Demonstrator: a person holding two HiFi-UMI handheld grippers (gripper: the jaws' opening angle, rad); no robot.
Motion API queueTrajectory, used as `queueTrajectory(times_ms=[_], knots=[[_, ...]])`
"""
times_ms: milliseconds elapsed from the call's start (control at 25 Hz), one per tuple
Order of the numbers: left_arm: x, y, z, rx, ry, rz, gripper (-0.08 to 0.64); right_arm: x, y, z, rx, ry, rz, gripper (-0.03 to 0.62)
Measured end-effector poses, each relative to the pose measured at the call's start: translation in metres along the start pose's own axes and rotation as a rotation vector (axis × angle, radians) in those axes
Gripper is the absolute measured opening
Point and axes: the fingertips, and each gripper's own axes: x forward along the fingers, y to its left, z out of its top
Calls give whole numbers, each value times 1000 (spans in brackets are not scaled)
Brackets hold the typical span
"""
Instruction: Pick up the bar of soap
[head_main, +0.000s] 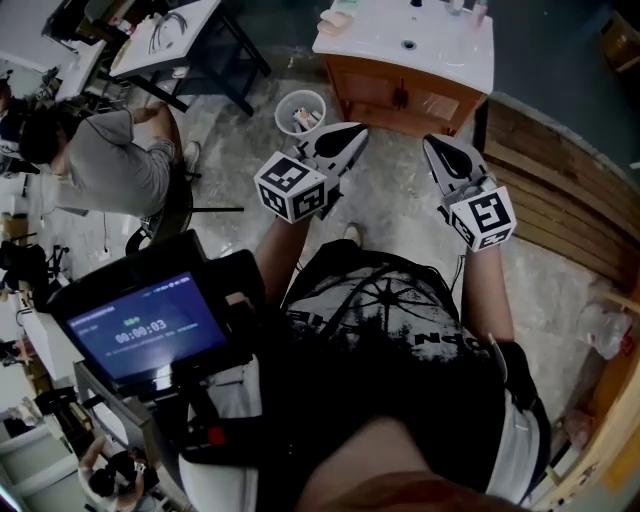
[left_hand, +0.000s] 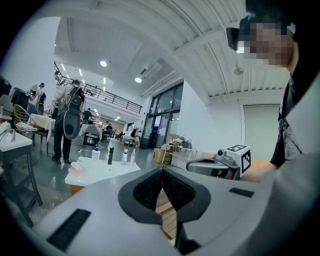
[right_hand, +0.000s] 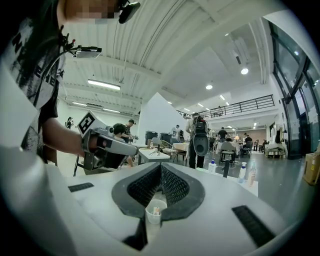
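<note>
Jaws of left tool (head_main: 350, 135) pressed together, nothing between them. Jaws of right tool (head_main: 437, 150) likewise closed, empty. Both held side by side above floor (head_main: 395, 205), pointing toward white desk (head_main: 440, 50). Pinkish bar of soap (head_main: 335, 20) lies on desk's left corner, well apart from both tools. White bucket (head_main: 300, 112) stands on floor beside left tool.

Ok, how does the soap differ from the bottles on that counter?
The soap is a low pinkish bar lying flat at the counter's left end in the head view. The bottles stand upright, taller and narrower, farther right. Both sit on that same white counter.
</note>
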Motion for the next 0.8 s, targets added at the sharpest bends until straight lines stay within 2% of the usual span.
queueTrajectory(times_ms=[520,800], knots=[[13,88,13,8,20,-74,12,86,-23,7,5,12,-61,15],[10,155,12,-15,37,-92,12,157,-27,13,5,23,-55,15]])
